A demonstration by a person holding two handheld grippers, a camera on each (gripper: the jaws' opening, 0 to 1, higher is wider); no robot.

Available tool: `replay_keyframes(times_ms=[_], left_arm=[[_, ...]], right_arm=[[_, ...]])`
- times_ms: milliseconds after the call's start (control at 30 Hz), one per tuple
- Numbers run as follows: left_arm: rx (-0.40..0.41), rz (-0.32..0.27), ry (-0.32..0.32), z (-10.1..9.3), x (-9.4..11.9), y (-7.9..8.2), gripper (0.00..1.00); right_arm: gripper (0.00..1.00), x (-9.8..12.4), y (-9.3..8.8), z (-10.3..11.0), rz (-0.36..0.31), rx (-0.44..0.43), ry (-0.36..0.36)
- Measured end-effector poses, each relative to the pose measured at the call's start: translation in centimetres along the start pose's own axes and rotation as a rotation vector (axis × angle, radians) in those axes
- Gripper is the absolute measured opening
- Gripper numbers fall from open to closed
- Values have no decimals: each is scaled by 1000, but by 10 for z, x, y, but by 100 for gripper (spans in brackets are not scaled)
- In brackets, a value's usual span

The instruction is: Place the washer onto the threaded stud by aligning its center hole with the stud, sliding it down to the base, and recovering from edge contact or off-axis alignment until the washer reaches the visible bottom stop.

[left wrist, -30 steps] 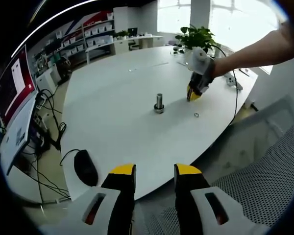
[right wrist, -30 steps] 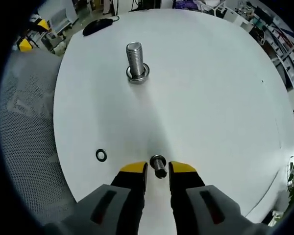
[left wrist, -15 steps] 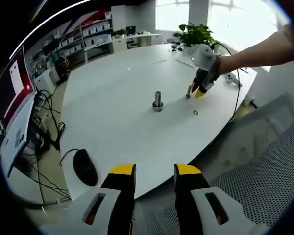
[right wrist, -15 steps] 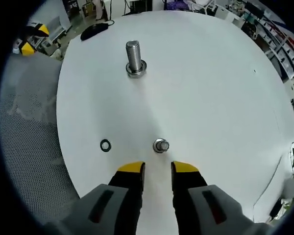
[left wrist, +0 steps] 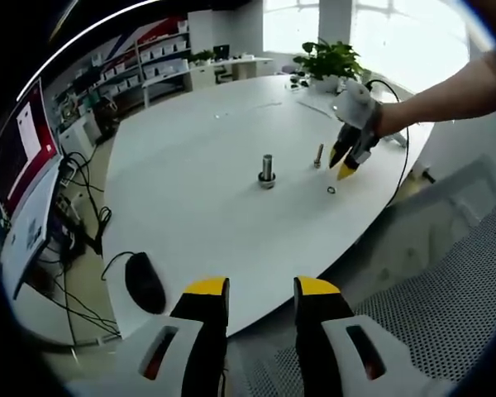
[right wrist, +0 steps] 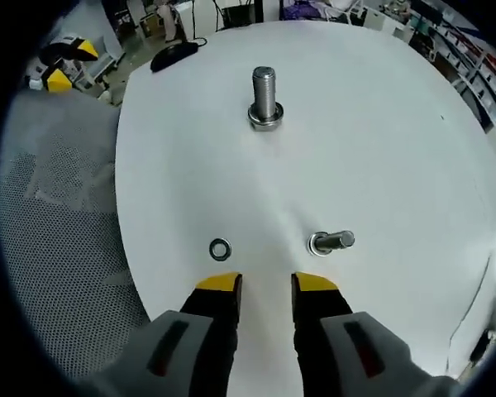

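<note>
Daylight pours in from the tall bright windows point(left wrist: 380, 33) at the far side of the room, which are blown out to plain white in the left gripper view. The glossy white oval worktop point(left wrist: 198, 190) takes an even, bright wash with soft, faint shadows. In the right gripper view the upright threaded steel stud point(right wrist: 264, 98) is sharp. Fisheye distortion bends both pictures, and the room's edges smear and darken.

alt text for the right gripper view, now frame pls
The right gripper, jaws open and empty, hovers over a white table with a small washer lying flat just ahead of its left jaw. A small bolt stands ahead of its right jaw, and the large threaded stud stands upright farther off; a black mouse sits at the table's far edge.
</note>
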State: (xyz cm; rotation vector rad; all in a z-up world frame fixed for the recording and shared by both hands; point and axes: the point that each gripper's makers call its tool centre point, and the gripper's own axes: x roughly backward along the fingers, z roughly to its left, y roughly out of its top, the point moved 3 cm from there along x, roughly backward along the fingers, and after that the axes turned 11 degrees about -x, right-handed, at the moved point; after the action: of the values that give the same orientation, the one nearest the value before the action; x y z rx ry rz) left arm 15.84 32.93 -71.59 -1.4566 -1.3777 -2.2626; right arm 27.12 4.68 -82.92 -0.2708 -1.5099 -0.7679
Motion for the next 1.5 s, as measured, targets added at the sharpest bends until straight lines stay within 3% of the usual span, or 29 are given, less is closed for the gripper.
replay_keyframes(times_ms=[233,400,567,733,1167,1500], left_arm=[[3,-5,2,1,0,0,29],[-1,-3,1,0,0,0,29],[1,-5,4,0,0,1,29],[6,-6,7,1,0,1,29],[6,-2,6,1,0,0,29],[7,-4,10,1,0,0,29]], right_arm=[[28,-6,6,23,2,37,41],[26,-13,8,28,20,59,52],[25,-14,11,27,28,82,44],[22,-16,10,24,49,212,10],[16,-17,11,19,31,227,28],[16,-18,14,25,146,249,-31]])
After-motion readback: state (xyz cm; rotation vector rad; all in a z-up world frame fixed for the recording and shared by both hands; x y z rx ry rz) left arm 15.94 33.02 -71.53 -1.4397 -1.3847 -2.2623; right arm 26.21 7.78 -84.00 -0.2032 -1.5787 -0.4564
